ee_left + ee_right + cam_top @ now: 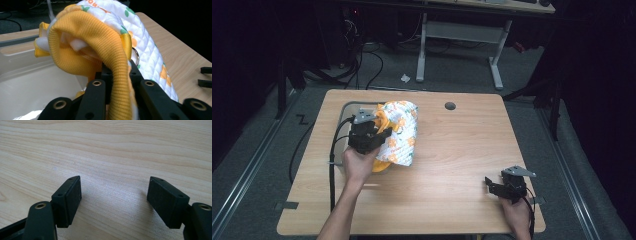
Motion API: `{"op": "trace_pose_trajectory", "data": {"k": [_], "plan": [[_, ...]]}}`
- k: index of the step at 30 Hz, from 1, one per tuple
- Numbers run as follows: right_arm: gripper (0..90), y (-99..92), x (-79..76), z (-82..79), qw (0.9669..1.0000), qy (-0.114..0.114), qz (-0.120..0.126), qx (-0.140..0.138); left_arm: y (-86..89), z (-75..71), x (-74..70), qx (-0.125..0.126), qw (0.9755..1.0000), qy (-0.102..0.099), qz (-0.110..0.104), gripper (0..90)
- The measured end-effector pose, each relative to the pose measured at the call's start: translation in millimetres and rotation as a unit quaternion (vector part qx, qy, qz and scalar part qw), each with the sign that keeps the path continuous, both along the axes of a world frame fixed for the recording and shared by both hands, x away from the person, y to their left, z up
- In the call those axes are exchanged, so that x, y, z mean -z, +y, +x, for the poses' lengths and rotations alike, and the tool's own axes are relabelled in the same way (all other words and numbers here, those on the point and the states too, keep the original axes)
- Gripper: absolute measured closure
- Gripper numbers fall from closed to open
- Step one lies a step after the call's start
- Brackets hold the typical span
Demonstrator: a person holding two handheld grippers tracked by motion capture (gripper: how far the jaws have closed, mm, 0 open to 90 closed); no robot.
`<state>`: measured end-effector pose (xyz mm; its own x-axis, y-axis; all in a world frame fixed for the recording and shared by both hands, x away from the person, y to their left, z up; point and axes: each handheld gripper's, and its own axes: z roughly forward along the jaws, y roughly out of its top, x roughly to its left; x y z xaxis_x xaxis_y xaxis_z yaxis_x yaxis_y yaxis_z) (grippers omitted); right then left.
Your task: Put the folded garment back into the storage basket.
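My left gripper (371,134) pinches the quilted garment's (401,132) yellow ribbed edge (110,47) at far left; my right gripper (507,187) rests wide open, empty, near right.

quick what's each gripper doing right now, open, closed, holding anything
Left gripper: closed on the yellow ribbed edge of the quilted cloth item.
Right gripper: open, holding nothing, jaws apart over the bare table.

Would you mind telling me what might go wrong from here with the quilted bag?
1. The left gripper pinches only the orange ribbed trim, so the quilted bag may slip or sag.
2. The bag hangs partly over the white bin and could catch its rim.
3. The right gripper, open, rests far off, giving no support.
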<state>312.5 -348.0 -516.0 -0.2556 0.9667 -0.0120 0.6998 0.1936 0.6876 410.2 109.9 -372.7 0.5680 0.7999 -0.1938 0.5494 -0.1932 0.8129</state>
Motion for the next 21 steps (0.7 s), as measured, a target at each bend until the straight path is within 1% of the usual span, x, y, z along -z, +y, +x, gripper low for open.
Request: {"op": "trace_pose_trajectory", "data": {"k": [3, 5, 9, 13, 14, 17, 21], "plan": [[28.0, 0.0, 0.0, 0.1, 1.0, 0.0, 0.0, 0.0, 7.2, 2.3, 0.6, -0.008, 1.0, 0.002, 0.003, 81.1], [28.0, 0.0, 0.0, 0.0, 1.0, 0.0, 0.0, 0.0, 11.3, 3.1, 0.8, -0.014, 0.9999, 0.0, 0.006, 81.0], [28.0, -0.1, 0.1, 0.1, 1.0, 0.0, 0.0, 0.001, 17.6, 6.2, 1.9, -0.018, 0.9997, 0.004, 0.014, 81.1], [28.0, 0.0, 0.0, 0.1, 1.0, 0.0, 0.0, 0.001, 23.1, 10.1, 1.4, -0.024, 0.9996, 0.006, 0.013, 81.1], [28.0, -0.1, 0.0, 0.1, 1.0, 0.0, 0.0, 0.001, 24.5, 11.3, 0.9, -0.025, 0.9995, 0.005, 0.017, 81.0], [28.0, -0.1, 0.0, 0.1, 1.0, 0.0, 0.0, 0.001, 28.7, 13.7, 0.2, -0.03, 0.9994, 0.004, 0.018, 81.0], [28.0, 0.0, 0.1, 0.1, 1.0, -0.001, 0.0, 0.001, 34.5, 17.6, 1.8, -0.035, 0.9992, 0.007, 0.018, 81.0]]}}
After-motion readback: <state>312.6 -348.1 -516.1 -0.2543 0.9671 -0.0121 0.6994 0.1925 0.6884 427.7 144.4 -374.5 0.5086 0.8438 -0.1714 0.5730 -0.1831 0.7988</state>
